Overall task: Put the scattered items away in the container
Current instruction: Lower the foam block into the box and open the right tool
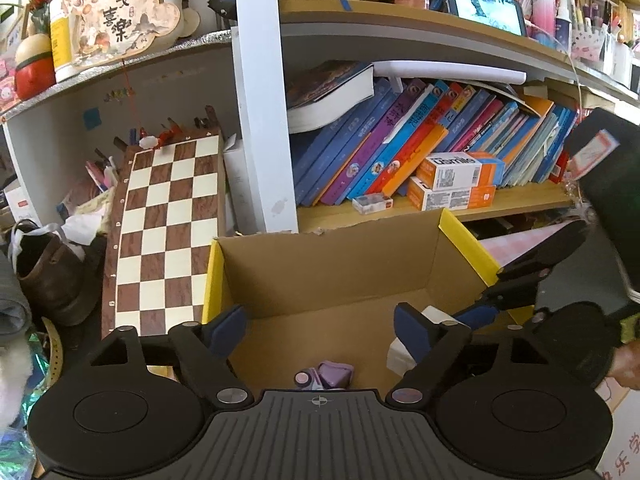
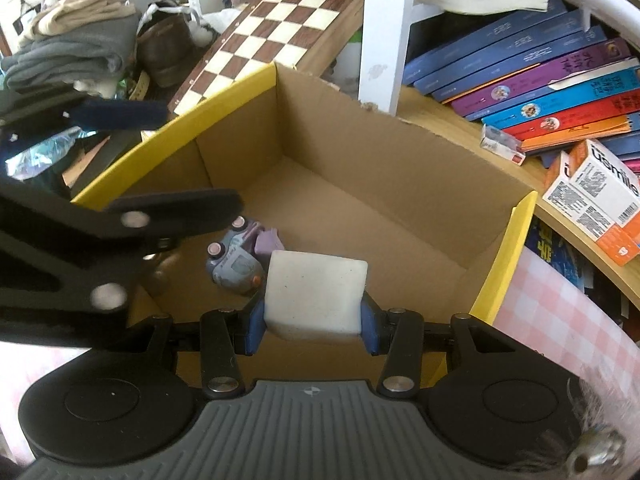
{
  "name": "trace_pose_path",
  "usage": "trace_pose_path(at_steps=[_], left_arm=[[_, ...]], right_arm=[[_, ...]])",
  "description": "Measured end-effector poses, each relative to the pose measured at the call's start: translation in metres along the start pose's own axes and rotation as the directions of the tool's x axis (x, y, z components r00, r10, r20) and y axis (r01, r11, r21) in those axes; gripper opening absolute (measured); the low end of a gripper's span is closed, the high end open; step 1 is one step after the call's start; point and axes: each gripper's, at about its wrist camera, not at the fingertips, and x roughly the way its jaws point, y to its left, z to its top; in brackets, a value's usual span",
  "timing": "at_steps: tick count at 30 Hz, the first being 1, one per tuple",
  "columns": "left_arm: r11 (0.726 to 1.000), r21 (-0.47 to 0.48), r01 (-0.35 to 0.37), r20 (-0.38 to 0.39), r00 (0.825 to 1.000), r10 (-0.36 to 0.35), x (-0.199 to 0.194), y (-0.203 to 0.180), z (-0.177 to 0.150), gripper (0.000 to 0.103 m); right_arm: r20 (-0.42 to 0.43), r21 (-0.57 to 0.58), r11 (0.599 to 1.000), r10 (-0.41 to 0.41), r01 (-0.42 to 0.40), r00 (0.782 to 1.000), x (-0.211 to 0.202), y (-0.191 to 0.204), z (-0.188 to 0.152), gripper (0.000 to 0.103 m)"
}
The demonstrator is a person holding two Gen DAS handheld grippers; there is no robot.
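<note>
An open cardboard box (image 1: 332,268) with yellow-edged flaps stands in front of the bookshelf; it also shows in the right wrist view (image 2: 360,168). A purple toy car (image 2: 236,260) lies on its floor, and it shows in the left wrist view (image 1: 324,375) too. My right gripper (image 2: 314,320) is shut on a white block (image 2: 316,292) and holds it over the box's near side. My left gripper (image 1: 320,330) is open and empty above the box. The block (image 1: 434,318) and my right gripper (image 1: 500,304) show at the left view's right.
A chessboard (image 1: 168,232) leans left of the box. Books (image 1: 420,140) and orange-white cartons (image 1: 456,180) fill the shelf behind. A brown shoe (image 1: 52,276) and folded clothes (image 2: 72,48) lie to the left. A pink checked cloth (image 2: 560,312) lies at the right.
</note>
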Motion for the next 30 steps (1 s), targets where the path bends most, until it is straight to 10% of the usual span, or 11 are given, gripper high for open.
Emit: trace_pose_path(at_steps=[30], left_arm=[[1.000, -0.010, 0.001, -0.025, 1.000, -0.001, 0.000, 0.001, -0.007, 0.085]], right_arm=[[-0.092, -0.057, 0.998, 0.033, -0.038, 0.995, 0.026, 0.001, 0.002, 0.045]])
